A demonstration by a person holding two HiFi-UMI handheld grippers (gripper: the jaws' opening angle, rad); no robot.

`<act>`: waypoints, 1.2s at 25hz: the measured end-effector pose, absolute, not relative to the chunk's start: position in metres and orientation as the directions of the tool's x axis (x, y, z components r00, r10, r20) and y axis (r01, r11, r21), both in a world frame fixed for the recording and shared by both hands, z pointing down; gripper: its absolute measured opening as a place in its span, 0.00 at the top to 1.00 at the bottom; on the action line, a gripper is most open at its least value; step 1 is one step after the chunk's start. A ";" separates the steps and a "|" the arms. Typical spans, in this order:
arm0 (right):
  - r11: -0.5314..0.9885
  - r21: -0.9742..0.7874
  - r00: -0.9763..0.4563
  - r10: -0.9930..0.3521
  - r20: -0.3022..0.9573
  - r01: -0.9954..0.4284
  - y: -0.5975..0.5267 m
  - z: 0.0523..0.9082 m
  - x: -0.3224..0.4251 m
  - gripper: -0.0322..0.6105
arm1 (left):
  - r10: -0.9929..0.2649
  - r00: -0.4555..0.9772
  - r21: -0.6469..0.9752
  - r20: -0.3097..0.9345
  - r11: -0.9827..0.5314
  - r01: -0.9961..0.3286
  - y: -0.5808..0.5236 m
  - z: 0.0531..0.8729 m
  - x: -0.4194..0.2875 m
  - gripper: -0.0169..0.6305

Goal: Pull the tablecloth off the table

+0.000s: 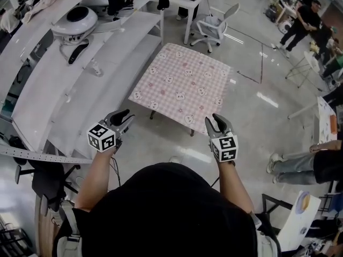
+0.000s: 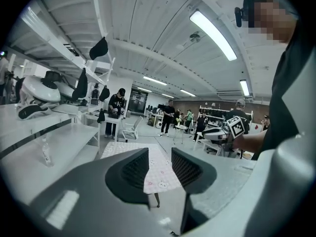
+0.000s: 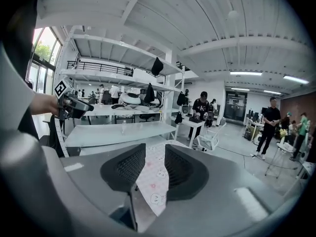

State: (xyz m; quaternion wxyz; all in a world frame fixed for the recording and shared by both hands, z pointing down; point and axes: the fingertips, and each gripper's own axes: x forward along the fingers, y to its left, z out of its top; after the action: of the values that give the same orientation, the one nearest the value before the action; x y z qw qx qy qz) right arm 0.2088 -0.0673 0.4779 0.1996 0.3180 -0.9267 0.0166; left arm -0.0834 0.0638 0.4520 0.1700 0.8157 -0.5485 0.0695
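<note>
Tablecloth, pink-checked fabric printed with small animals (image 1: 182,84): lies flat on low table (image 1: 192,132), 12 o'clock of person.
Left gripper (image 1: 126,116), 11 o'clock: jaws parted, empty.
Right gripper (image 1: 218,121), 1 o'clock: likewise.
Step, as judged: approach.
Next move: reach near hem and pinch it with both.

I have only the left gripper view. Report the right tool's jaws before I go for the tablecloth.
Observer: In the right gripper view the right tool has its jaws apart, with nothing between them.
Operator: Now say how close we are.
Observer: In the head view the left tool and the right tool are both short of the pink checked tablecloth; neither touches it.
Operator: Report what is off to my right.
Observer: The head view shows a person's legs stretched out to the right of the right tool.
</note>
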 end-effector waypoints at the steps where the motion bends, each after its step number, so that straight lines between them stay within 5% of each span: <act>1: 0.801 0.092 -0.721 -0.577 0.383 -0.592 -0.074 0.479 0.207 0.71 | -0.872 0.385 0.199 0.302 -0.337 -0.920 0.057 0.452 -0.084 0.76; 30: 0.801 0.004 -0.734 -0.551 0.397 -0.599 -0.181 0.508 0.222 0.66 | -0.850 0.373 0.191 0.371 -0.323 -0.927 -0.040 0.465 -0.074 0.74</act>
State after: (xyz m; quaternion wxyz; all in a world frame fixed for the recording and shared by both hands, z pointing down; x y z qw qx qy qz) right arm 0.2223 -0.1810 0.5081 0.1927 0.3095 -0.9291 0.0622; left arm -0.0739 -0.0396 0.4646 0.1876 0.8070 -0.5506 0.1019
